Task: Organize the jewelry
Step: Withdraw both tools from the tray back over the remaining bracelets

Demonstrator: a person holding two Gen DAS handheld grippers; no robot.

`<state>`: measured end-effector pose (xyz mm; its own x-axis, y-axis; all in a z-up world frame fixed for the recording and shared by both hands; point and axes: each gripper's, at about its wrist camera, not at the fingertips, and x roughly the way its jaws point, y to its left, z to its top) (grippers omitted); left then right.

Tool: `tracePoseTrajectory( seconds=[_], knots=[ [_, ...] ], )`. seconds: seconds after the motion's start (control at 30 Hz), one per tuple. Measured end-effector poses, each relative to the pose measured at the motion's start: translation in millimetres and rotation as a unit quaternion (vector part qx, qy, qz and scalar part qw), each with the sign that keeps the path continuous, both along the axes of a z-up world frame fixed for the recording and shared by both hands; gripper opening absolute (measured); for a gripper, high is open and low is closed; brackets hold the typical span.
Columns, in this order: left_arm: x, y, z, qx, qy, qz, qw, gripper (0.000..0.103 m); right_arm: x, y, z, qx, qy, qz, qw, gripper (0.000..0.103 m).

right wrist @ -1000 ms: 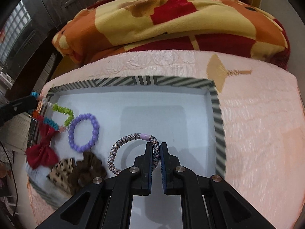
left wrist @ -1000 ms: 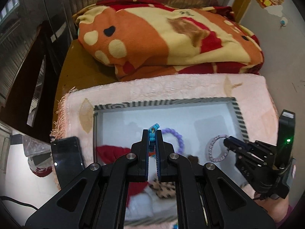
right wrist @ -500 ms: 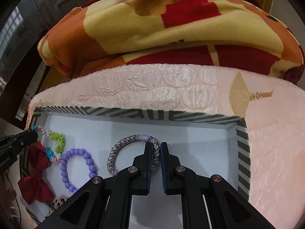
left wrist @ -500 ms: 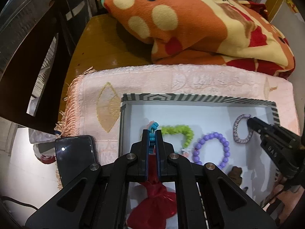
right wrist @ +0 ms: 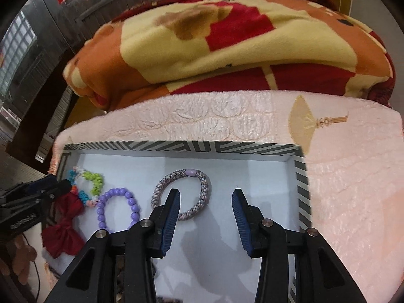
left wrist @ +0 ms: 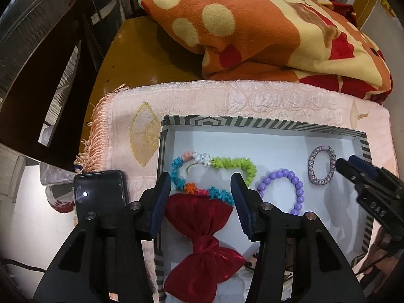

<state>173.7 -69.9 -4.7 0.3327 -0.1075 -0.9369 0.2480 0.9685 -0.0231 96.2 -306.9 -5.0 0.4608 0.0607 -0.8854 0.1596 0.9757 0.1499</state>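
- The left gripper (left wrist: 200, 184), clamped on the multicoloured bracelet (left wrist: 214, 174) half a second ago, now stands wide open and holds nothing; the bracelet lies flat in the tray's (left wrist: 262, 121) left part, its lower edge touching the red bow (left wrist: 199, 245).
- The right gripper (right wrist: 205, 202) has likewise released the braided bracelet (right wrist: 183, 194); its jaws are spread wide and empty, the left fingertip over the band's near edge.
- The braided bracelet rests on the white tray floor, right of the purple bead bracelet (right wrist: 118, 209).
- The phone (left wrist: 99, 194) and the patterned blanket (left wrist: 252, 30) are unchanged.
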Motion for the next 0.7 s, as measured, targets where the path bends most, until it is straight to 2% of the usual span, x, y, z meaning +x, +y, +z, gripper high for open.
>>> tracePoseTrajectory(
  seconds=[0.3, 0.7],
  knots=[
    [-30, -1, 21, 0.013, -0.028, 0.0, 0.9995, 0.049, -46, -12, 42, 0.026, -0.045, -0.02, 0.998, 0.042],
    [-106, -8, 42, 0.01, -0.046, -0.013, 0.9988, 0.049, -124, -1, 51, 0.029, -0.048, -0.015, 0.998, 0.042]
  ],
)
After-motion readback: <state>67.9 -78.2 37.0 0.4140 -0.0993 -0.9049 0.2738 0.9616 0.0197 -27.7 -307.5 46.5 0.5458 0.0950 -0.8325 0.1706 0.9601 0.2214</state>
